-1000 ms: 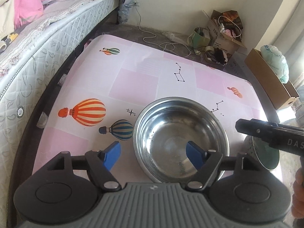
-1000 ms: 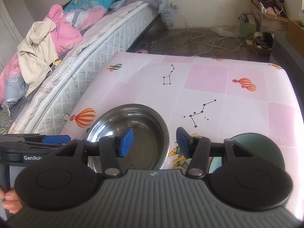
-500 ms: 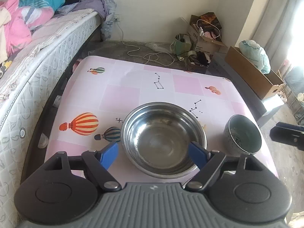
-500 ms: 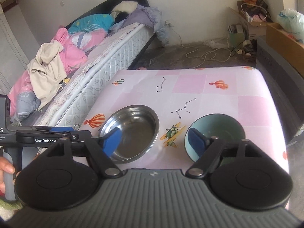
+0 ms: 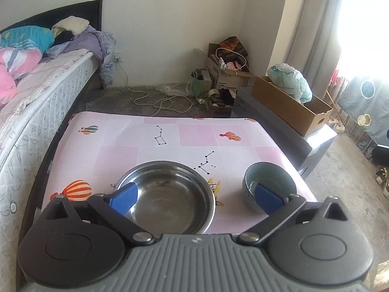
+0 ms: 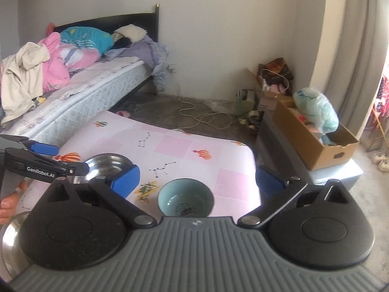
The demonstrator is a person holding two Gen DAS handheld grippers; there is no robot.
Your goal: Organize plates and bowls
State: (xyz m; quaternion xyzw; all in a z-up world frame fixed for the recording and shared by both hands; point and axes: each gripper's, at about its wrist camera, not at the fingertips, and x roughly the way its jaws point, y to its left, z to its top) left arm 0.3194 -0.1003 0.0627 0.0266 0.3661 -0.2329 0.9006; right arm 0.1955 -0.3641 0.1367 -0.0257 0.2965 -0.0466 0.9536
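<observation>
Hovering above the pink worktop (image 5: 158,150), the left tool (image 5: 195,196) and right tool (image 6: 197,181) have just been opening; both are spread wide and grip nothing. The steel bowl (image 5: 167,194) sits near the worktop's 6 o'clock edge, the teal bowl (image 5: 269,185) apart at its 3 o'clock.

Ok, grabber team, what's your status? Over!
Left gripper and right gripper open, jaws just widened, nothing held. Steel bowl and teal bowl sit apart on the table. Nothing between them.
</observation>
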